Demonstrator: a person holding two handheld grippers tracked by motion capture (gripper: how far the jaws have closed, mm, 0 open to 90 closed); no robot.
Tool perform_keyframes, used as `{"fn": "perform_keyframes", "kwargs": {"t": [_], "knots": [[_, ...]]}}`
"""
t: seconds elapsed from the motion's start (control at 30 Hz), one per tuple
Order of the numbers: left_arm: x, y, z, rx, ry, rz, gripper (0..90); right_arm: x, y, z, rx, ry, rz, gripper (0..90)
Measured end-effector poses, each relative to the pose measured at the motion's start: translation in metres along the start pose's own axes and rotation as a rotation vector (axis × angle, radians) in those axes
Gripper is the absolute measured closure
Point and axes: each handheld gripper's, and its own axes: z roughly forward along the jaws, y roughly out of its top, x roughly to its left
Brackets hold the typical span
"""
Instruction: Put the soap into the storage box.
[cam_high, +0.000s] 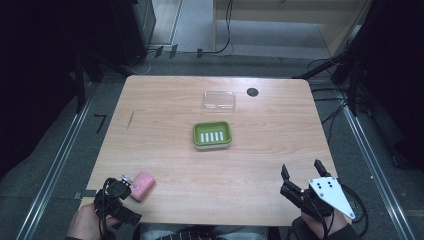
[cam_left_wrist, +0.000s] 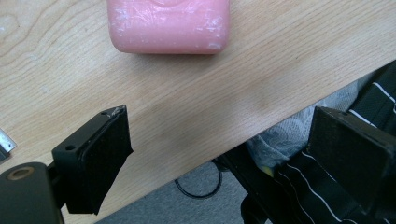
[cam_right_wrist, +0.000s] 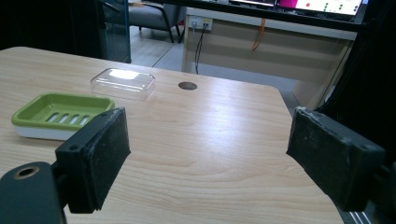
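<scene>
At the tabletop's (cam_high: 215, 170) near-left corner, the left tool (cam_high: 121, 196) hangs with jaws spread, empty, just beside the pink soap bar (cam_high: 142, 186), which lies ahead of it, long axis across the jaws' gap. Right tool (cam_high: 302, 181), also spread and empty, sits well apart at the near right. Farther out: green soap dish (cam_high: 212, 135) at centre, clear lid (cam_high: 219, 100) beyond. Dark room, cabled floor.

Cut off, hidden or too small to read

In the left gripper view the pink soap (cam_left_wrist: 169, 25) runs off the top edge; in the high view the left gripper (cam_high: 125, 192) hides its near-left corner, and the dark round mark (cam_high: 252, 92) on the tabletop (cam_high: 165, 150) is too small to identify.
</scene>
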Motion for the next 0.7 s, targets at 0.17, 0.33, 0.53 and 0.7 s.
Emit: {"fn": "perform_keyframes", "kwargs": {"t": [0.17, 0.33, 0.53, 0.7], "knots": [[0.0001, 0.0, 0.0003, 0.003, 0.0, 0.002, 6.7, -0.0002, 0.0001, 0.0002, 0.0, -0.002, 0.005, 12.7], [0.0006, -0.0002, 0.0003, 0.011, 0.0, 0.004, 6.7, 0.0007, 0.0003, 0.0003, 0.0, 0.0, 0.002, 12.7], [0.0002, 0.001, 0.0015, 0.019, -0.002, 0.009, 6.7, 0.0004, 0.0002, 0.0002, 0.0, -0.001, 0.001, 12.7], [-0.0005, 0.0018, -0.0005, 0.01, -0.001, 0.018, 6.7, 0.0001, 0.0, -0.0002, -0.001, -0.002, 0.004, 12.7]]}}
